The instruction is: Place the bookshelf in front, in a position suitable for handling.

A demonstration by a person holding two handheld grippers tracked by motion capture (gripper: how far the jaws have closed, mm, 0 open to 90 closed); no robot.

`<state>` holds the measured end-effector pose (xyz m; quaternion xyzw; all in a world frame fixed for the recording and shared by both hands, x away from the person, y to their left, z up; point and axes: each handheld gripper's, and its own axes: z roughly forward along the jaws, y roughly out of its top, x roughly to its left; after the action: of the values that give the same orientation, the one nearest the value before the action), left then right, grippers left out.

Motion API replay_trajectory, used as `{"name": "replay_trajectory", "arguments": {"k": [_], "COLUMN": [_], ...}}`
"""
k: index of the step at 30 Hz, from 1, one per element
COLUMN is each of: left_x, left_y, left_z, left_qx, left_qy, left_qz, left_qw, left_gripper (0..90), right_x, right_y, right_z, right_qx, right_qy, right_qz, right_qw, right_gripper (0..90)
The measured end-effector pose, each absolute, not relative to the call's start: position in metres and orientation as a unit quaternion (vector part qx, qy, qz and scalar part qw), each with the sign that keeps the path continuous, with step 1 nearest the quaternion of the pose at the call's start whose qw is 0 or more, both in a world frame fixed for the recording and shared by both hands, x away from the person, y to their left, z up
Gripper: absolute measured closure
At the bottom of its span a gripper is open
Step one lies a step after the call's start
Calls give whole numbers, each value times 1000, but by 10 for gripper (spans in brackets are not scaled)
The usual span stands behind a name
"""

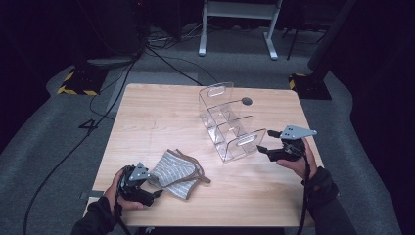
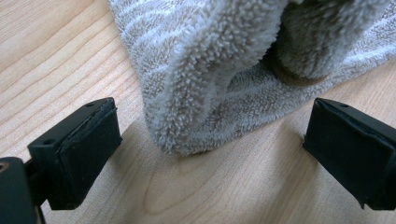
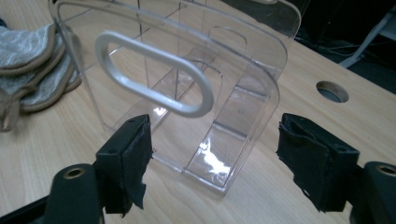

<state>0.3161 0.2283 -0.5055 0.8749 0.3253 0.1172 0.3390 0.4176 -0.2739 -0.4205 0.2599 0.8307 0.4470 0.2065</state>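
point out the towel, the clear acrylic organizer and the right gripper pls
towel [image 1: 174,172]: high view, middle of the striped folded cloth.
clear acrylic organizer [image 1: 243,145]: high view, near end panel just below its oval handle slot.
right gripper [image 1: 268,140]: high view, midway between its open jaw tips.

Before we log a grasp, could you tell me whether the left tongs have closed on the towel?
No, the left tongs stand open, with the towel lying between them untouched.

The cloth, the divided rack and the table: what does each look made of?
Cloth: looks like looped terry, grey with pale stripes and a tan bound edge, matte, fuzzy pile. Divided rack: clear rigid plastic, probably acrylic, glossy with bright reflections and frosted-looking rims around the handle slots. Table: light wood or wood-look laminate, visible grain, low sheen.
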Motion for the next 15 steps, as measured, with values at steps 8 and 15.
{"name": "replay_trajectory", "arguments": {"k": [8,15], "left_x": [316,316], "left_y": [228,228], "left_z": [-505,-505], "left_qx": [874,874], "left_qy": [327,327], "left_qz": [118,118], "left_qw": [339,339], "left_gripper": [35,34], "right_x": [425,434], "right_y": [-266,-257], "right_z": [-418,-422], "right_qx": [259,258], "right_qy": [828,831], "right_qz": [450,448], "right_qw": [212,205], "right_gripper": [264,263]}}
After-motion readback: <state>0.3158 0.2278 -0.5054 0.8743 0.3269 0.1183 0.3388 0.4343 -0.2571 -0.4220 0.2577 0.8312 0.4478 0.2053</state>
